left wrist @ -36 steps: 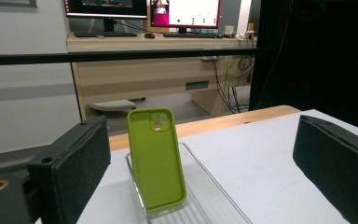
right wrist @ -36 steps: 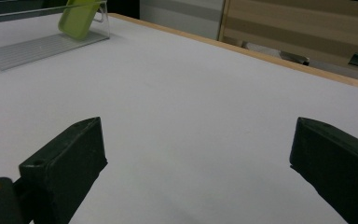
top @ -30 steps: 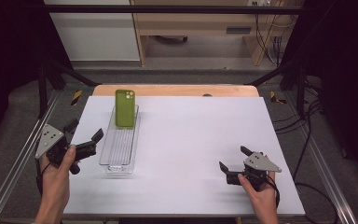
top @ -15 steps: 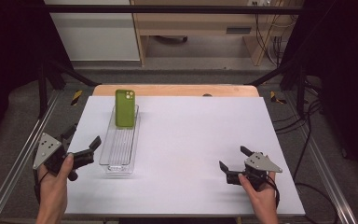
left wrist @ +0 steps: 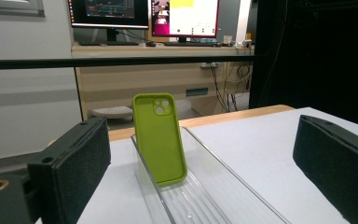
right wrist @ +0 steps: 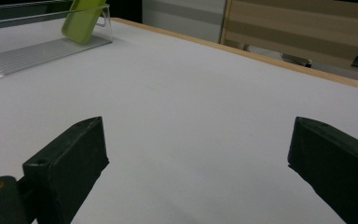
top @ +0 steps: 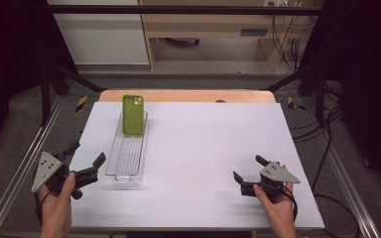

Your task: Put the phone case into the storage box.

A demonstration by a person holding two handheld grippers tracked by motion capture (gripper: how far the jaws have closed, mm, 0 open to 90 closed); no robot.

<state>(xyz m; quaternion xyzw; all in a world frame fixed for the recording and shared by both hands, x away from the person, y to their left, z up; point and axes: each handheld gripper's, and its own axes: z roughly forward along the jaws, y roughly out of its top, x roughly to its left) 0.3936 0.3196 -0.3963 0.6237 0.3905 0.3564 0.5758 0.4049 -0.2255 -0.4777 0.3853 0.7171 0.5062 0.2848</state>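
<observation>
Left gripper (top: 86, 161) open, empty, at table's near left edge beside clear tray (top: 120, 171). Green phone case (top: 133, 115) leans upright at tray's far end. Right gripper (top: 249, 169) open, empty, near right.

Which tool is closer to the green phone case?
Left. The left tool sits open just beside the near end of the clear tray holding the green phone case; the right tool is far across the table.

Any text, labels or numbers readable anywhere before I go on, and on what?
None can be read.
The monitors behind the table show text and graphs, too blurred to make out.
The green phone case in the clear tray bears no visible lettering.
</observation>
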